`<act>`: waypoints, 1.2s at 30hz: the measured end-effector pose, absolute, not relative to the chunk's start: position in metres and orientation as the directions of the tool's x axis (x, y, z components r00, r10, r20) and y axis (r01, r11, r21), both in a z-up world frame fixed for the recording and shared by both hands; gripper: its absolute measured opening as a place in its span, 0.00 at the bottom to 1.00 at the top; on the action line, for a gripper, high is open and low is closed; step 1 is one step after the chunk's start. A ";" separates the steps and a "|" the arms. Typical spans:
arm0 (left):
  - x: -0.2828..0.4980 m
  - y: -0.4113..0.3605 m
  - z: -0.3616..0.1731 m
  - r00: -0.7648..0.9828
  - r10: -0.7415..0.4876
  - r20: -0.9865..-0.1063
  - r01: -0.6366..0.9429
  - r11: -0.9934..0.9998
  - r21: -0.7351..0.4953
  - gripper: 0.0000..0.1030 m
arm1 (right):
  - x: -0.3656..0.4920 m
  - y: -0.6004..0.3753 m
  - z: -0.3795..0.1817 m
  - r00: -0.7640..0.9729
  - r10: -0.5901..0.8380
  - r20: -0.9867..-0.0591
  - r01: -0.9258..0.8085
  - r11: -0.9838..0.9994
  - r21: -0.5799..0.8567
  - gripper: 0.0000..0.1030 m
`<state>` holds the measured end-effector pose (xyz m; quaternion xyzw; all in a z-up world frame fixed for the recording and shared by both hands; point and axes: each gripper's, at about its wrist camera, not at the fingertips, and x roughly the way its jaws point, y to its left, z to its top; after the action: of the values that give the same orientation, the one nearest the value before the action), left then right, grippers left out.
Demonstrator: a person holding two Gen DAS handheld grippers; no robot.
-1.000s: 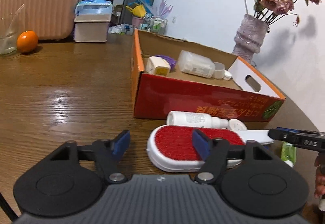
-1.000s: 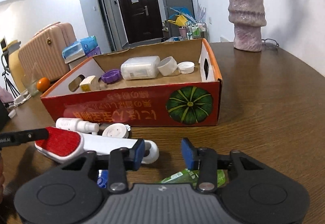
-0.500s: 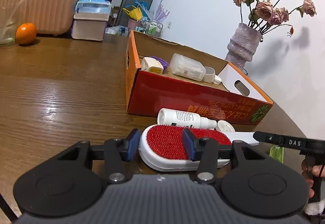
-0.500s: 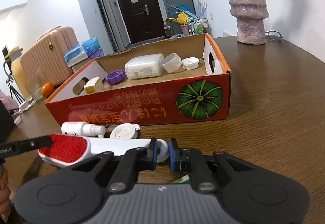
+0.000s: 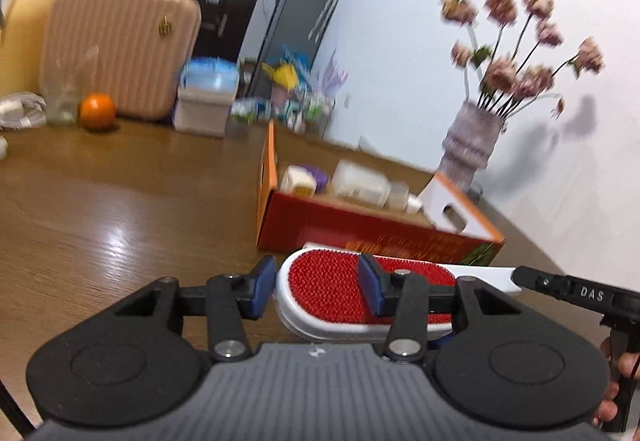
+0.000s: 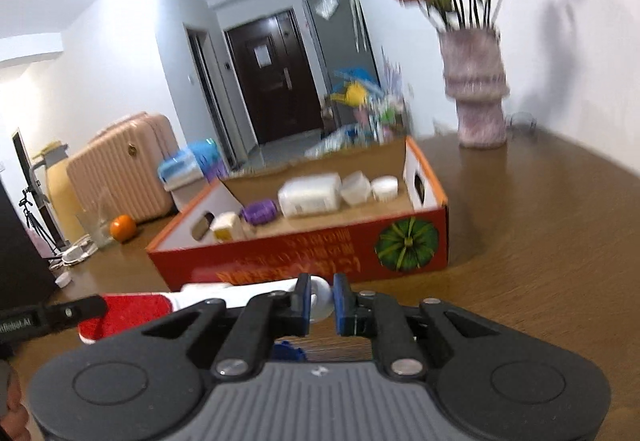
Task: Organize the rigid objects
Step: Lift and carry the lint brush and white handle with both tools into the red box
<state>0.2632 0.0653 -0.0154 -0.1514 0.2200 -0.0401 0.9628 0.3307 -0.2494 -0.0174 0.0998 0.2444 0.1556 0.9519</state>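
Note:
A white lint brush with a red pad (image 5: pixel 340 289) is held up off the table between both grippers. My left gripper (image 5: pixel 316 291) is shut on its red head. My right gripper (image 6: pixel 321 301) is shut on the round end of its white handle (image 6: pixel 320 291). The red head also shows in the right wrist view (image 6: pixel 132 313). Beyond it stands the red cardboard box (image 5: pixel 360 229), which also shows in the right wrist view (image 6: pixel 304 257), holding a white container (image 6: pixel 310 195), a purple cap (image 6: pixel 260 211) and small white pots.
A vase of flowers (image 5: pixel 472 149) stands right of the box. An orange (image 5: pixel 97 111), a glass and a pink suitcase (image 5: pixel 120 49) are at the far left of the wooden table (image 5: pixel 100 209). A blue item (image 6: pixel 288 351) lies under my right gripper.
Both grippers have lifted the lint brush off the table; the views tilted upward and blurred. The white bottle and cap in front of the box are now out of sight.

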 end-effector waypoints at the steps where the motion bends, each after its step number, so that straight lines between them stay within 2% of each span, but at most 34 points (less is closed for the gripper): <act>1: 0.253 0.063 -0.010 0.909 -0.138 -0.394 0.012 0.952 -0.306 0.44 | 0.319 -0.249 -0.012 0.844 0.341 -0.413 -0.250 0.933 0.258 0.11; 11: 0.170 0.042 0.034 0.958 -0.108 -0.266 0.033 0.962 -0.271 0.44 | 0.222 -0.270 0.022 0.897 0.350 -0.269 -0.266 0.914 0.305 0.11; 20: 0.144 0.024 0.048 0.965 -0.119 -0.234 0.058 0.966 -0.253 0.44 | 0.187 -0.290 0.032 0.916 0.336 -0.218 -0.259 0.913 0.315 0.13; 29: 0.198 0.015 0.049 0.956 -0.132 -0.263 0.069 0.970 -0.234 0.44 | 0.226 -0.294 0.027 0.920 0.303 -0.248 -0.219 0.924 0.314 0.13; 33: 0.248 0.017 0.055 0.952 -0.147 -0.267 0.089 0.971 -0.220 0.44 | 0.272 -0.294 0.033 0.920 0.299 -0.251 -0.218 0.927 0.306 0.13; 36: 0.294 0.021 0.054 0.936 -0.167 -0.309 0.097 0.969 -0.229 0.44 | 0.319 -0.293 0.034 0.921 0.289 -0.262 -0.201 0.927 0.315 0.13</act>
<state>0.2944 0.0208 0.0543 -0.1054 0.1654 -0.0676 0.9782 0.3185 -0.2933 0.0342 0.1426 0.1536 0.1263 0.9696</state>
